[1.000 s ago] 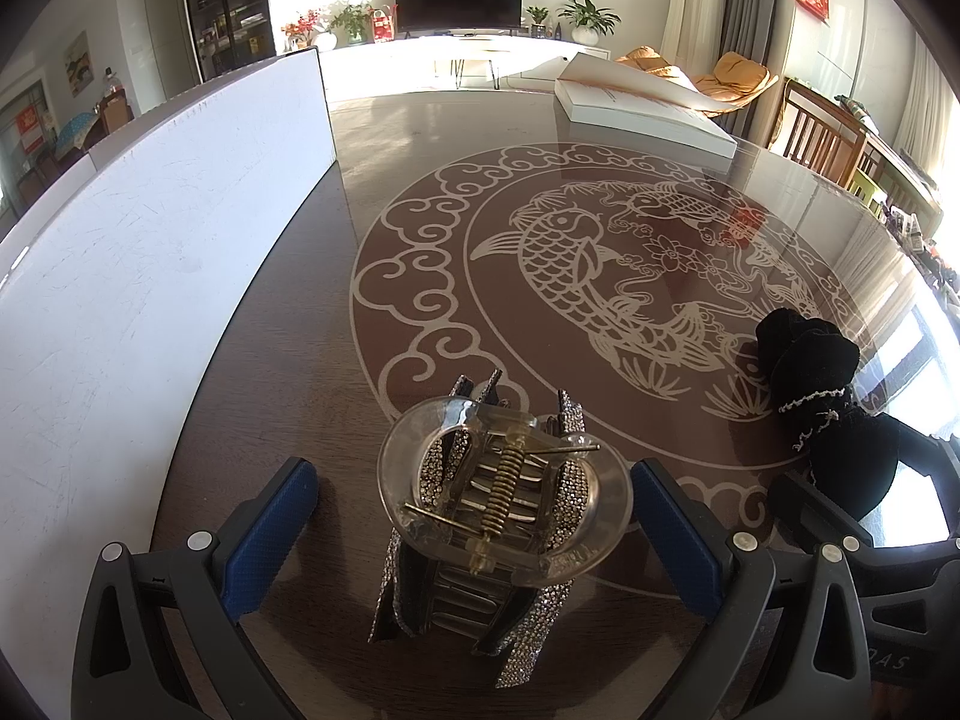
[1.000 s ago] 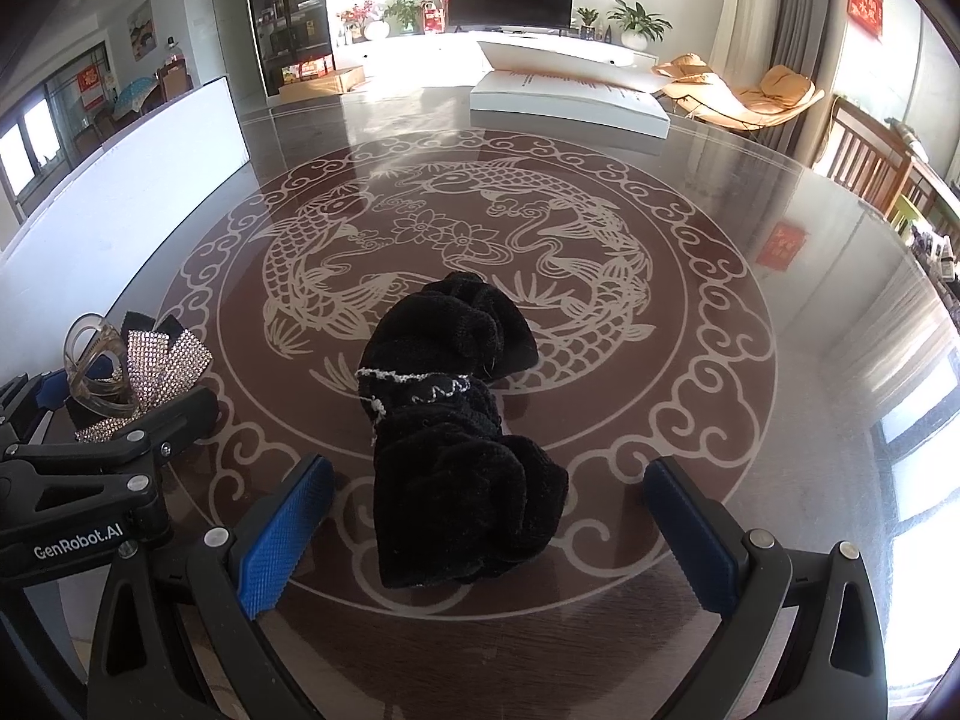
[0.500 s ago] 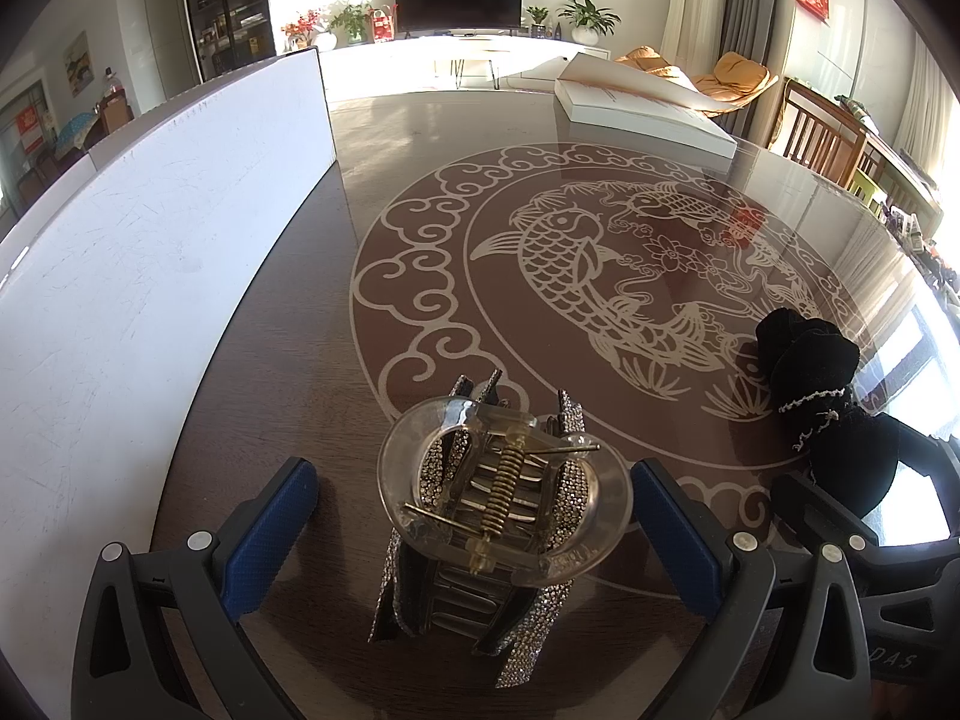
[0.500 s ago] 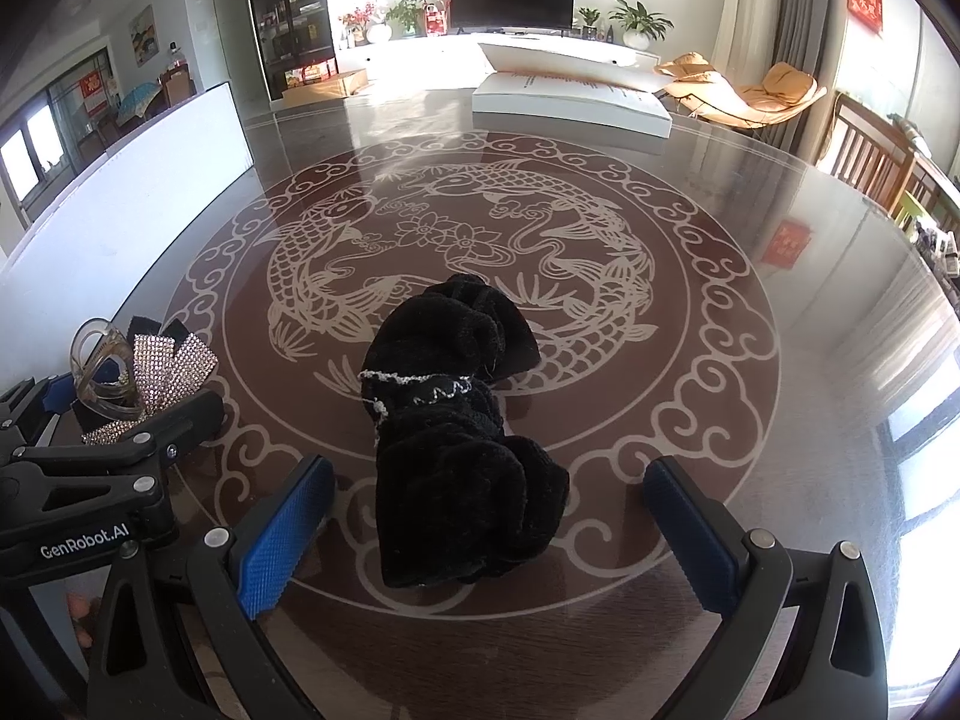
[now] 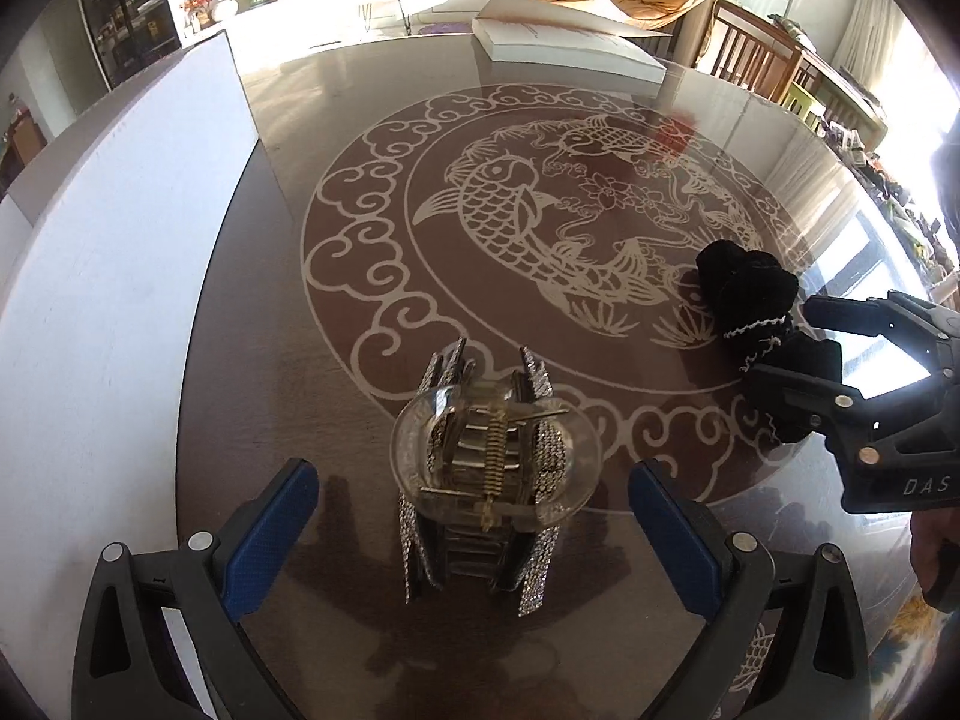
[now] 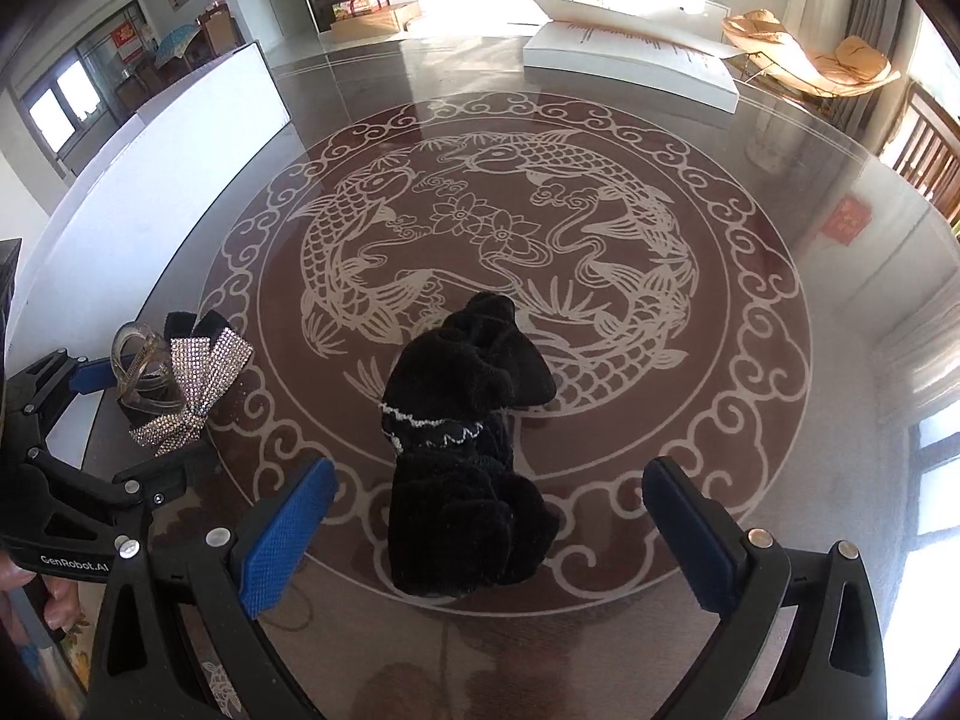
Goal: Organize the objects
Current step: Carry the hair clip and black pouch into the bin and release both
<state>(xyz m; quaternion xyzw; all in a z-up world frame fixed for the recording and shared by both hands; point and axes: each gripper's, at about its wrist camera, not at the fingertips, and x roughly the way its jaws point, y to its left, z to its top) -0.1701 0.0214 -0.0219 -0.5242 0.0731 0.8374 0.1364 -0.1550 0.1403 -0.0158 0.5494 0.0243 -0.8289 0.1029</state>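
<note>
1. Left wrist view: the left gripper (image 5: 471, 531) hangs low over a glossy table (image 5: 252, 360) printed with a pale fish medallion, its blue-padded fingers (image 5: 270, 531) spread wide and gripping nothing.
2. A hair claw (image 5: 489, 468), clear plastic with a brass spring and rhinestone bows, stands on the table between the fingers, slightly ahead of the pads and touching neither.
3. Left of the left finger a white board (image 5: 114, 252) runs along the table edge; far ahead of the fingertips lies a white box (image 5: 570, 51) with its lid ajar.
4. Out to the right of the fingers, well apart from the claw, a black sock bundle (image 5: 750, 294) rests on the medallion rim, partly hidden by the other tool's black frame.
5. Right wrist view: the right gripper (image 6: 486, 531) is likewise spread wide, holding nothing, its blue pads (image 6: 282, 534) flanking open space.
6. The sock bundle (image 6: 462, 456), fuzzy black with a thin white zigzag band, lies between the fingers, its near end level with the pads and its far end reaching past the tips; neither pad touches it.
7. To the left of the left finger, the hair claw (image 6: 180, 384) sits beside the left gripper (image 6: 66, 462), with the white board (image 6: 150, 180) beyond.
8. Far ahead of the fingertips the white box (image 6: 630, 60) rests near the table's (image 6: 840, 360) back edge.
</note>
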